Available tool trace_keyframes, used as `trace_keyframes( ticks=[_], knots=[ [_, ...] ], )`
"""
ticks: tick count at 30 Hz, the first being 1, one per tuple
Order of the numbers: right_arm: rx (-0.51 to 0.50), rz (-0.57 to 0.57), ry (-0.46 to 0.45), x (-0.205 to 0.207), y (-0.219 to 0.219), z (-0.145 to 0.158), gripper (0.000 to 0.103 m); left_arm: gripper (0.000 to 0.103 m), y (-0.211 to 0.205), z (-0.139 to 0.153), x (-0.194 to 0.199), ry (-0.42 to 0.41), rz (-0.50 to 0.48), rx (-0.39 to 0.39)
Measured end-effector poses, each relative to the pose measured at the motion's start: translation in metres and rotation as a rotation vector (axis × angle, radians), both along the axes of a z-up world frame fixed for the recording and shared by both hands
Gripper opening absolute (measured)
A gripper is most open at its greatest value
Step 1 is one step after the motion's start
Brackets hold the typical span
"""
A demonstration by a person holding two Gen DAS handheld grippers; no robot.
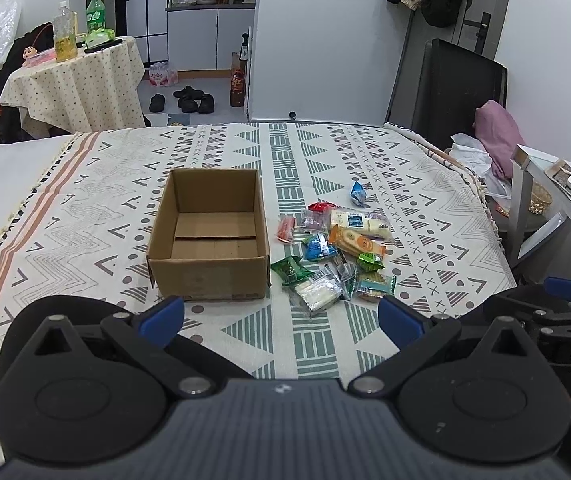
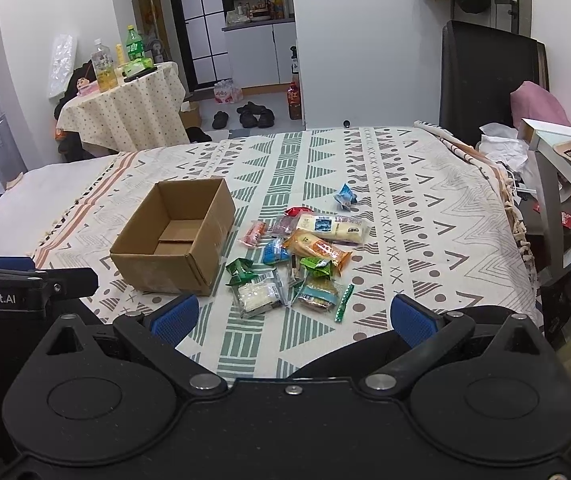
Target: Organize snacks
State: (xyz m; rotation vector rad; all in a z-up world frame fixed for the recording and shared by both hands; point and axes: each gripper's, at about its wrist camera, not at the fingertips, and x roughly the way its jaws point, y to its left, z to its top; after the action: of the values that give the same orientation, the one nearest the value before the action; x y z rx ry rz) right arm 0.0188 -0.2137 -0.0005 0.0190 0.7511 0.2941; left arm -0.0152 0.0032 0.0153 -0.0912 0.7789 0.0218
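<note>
An open, empty cardboard box (image 1: pixel 207 236) (image 2: pixel 173 236) stands on the patterned bedspread (image 1: pixel 85 216) (image 2: pixel 425 220). To its right lies a loose pile of several wrapped snacks (image 1: pixel 335 250) (image 2: pixel 301 256), among them an orange pack (image 1: pixel 357 242) (image 2: pixel 319 250), a clear white pack (image 1: pixel 317 290) (image 2: pixel 255 294) and a lone blue pack (image 1: pixel 358 193) (image 2: pixel 344 196) farther back. My left gripper (image 1: pixel 281 318) hovers open near the front edge, before the box and pile. Open as well, my right gripper (image 2: pixel 293 318) hangs in front of the pile with nothing between its blue pads.
A small round table (image 1: pixel 73 80) (image 2: pixel 125 108) with bottles stands at the back left. Shoes (image 1: pixel 189 100) (image 2: pixel 251 114) lie on the floor beyond the bed. A glass side table (image 1: pixel 553 200) (image 2: pixel 565 184) and a black chair (image 1: pixel 457 92) (image 2: pixel 489 76) are at the right.
</note>
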Motion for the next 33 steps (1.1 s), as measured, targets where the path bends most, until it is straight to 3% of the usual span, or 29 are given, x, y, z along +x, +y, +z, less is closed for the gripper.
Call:
trace_keyframes(
  ticks=[33],
  knots=[
    [0.002,-0.015,-0.001,-0.0021,-0.0063,-0.0001,0.103,0.103,-0.0011,0.0006,0.0029,0.006,-0.002,-0.01]
  ],
)
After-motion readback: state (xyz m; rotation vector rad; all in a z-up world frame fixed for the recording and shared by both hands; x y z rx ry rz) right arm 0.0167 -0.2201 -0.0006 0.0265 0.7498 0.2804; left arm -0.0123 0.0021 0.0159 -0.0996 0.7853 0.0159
